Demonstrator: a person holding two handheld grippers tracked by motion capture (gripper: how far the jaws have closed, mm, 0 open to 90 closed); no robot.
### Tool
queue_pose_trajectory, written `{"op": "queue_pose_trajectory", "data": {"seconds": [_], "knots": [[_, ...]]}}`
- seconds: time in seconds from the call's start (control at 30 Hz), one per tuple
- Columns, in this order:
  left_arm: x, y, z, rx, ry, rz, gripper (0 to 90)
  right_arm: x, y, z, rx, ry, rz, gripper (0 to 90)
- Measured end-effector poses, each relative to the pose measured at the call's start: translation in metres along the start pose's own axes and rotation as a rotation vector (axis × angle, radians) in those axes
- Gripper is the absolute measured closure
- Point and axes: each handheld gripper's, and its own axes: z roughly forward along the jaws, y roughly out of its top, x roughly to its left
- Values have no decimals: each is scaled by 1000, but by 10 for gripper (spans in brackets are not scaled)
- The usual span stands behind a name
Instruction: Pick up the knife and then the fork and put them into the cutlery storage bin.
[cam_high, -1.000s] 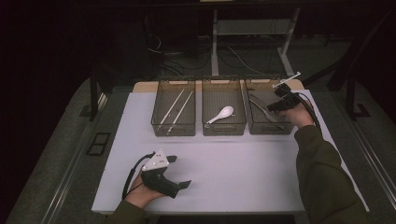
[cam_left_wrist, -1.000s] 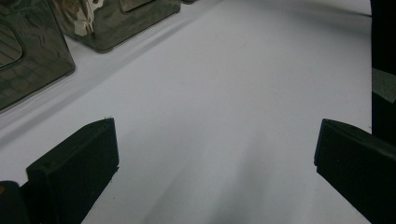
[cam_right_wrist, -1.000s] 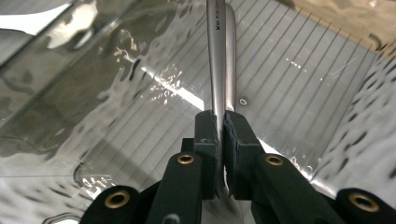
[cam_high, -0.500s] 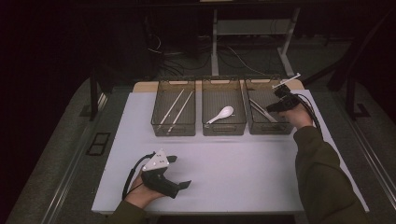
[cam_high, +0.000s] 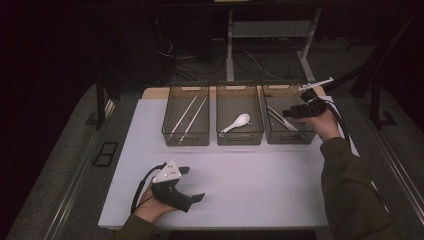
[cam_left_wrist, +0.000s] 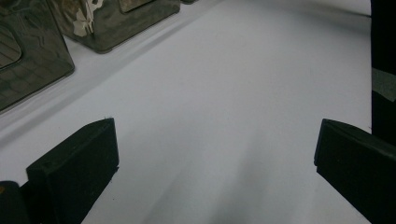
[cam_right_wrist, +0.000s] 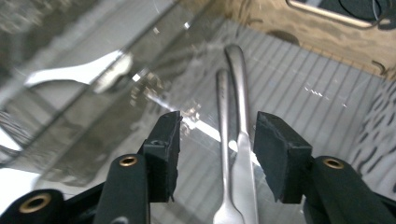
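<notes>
Three smoky see-through bins stand in a row at the back of the white mat (cam_high: 250, 170). The right bin (cam_high: 290, 136) holds two metal utensils (cam_high: 276, 117) (cam_right_wrist: 237, 84). My right gripper (cam_high: 286, 114) (cam_right_wrist: 217, 127) hovers over this bin, open, with its jaws on either side of the utensil handles just below and nothing held. The middle bin (cam_high: 240, 136) holds a white spoon (cam_high: 237, 122). Pale chopsticks (cam_high: 186, 116) lie in the left bin (cam_high: 185, 137). My left gripper (cam_high: 194, 183) (cam_left_wrist: 215, 140) rests on the mat at the front left, open wide and empty.
The mat's front edge runs just below the left hand. A wooden strip (cam_high: 150, 93) shows behind the bins. Table legs and cables (cam_high: 250, 55) stand on the dark floor beyond. In the left gripper view, bin corners (cam_left_wrist: 37, 60) sit at the upper left.
The right gripper has shifted only slightly over the right bin. The left gripper has stayed still.
</notes>
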Motion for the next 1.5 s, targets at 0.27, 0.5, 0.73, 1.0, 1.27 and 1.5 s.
{"op": "queue_pose_trajectory", "data": {"seconds": [0.27, 0.5, 0.73, 1.0, 1.27, 1.5], "knots": [[1, 0, 0, -7, 1, -11, 0, 5, -6, -14, -79, 13, -5, 371], [1, 0, -1, -4, 3, -9, 0, 10, -16, -28, -149, 54, -14, 328], [3, 0, -1, -4, 7, -5, 0, 20, -26, -37, -187, 54, -41, 277], [7, 0, -2, -12, 11, -6, 0, 43, -38, -46, -200, 8, -100, 227], [6, 0, -2, -6, 11, -5, 0, 61, -52, -55, -233, 15, -135, 205], [6, 0, -1, -8, 8, -3, 0, 71, -70, -59, -255, 40, -143, 196]]}}
